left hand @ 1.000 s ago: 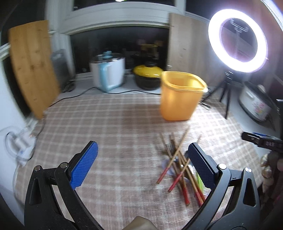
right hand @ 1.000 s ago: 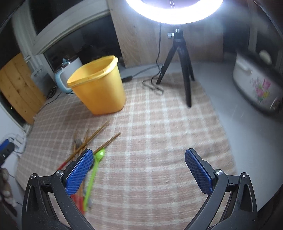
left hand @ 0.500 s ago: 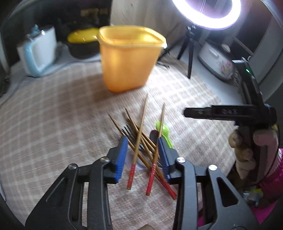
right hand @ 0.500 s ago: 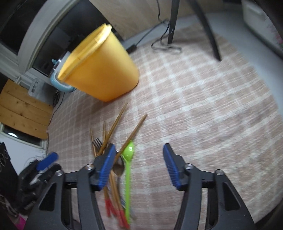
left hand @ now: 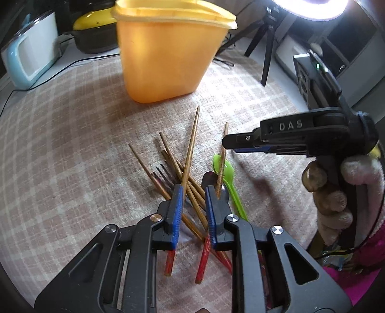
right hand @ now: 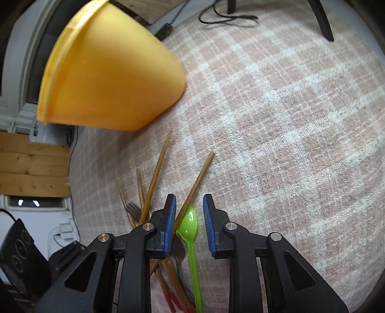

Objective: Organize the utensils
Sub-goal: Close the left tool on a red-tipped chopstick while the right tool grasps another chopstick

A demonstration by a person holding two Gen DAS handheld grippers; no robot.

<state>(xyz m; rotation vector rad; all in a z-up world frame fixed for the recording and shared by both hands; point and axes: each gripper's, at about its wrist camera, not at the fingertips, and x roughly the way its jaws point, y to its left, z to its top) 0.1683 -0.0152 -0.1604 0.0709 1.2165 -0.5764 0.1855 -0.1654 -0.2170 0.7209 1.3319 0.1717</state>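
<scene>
Left hand-held gripper (left hand: 193, 192) partly open over chopsticks (left hand: 190, 146) at frame centre, right hand-held gripper (right hand: 187, 207) partly open around green spoon (right hand: 190, 225), orange bin (left hand: 168, 50) at top.

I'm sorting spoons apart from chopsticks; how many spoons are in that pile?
2: a green plastic spoon at the pile's right edge, and a dark metal spoon beside it, mostly under chopsticks. More may be hidden.

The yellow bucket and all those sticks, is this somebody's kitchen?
Probably a home kitchen counter: a yellow-lidded pot and a white cooker stand behind the yellow tub, and chopsticks lie on a checked cloth.
</scene>
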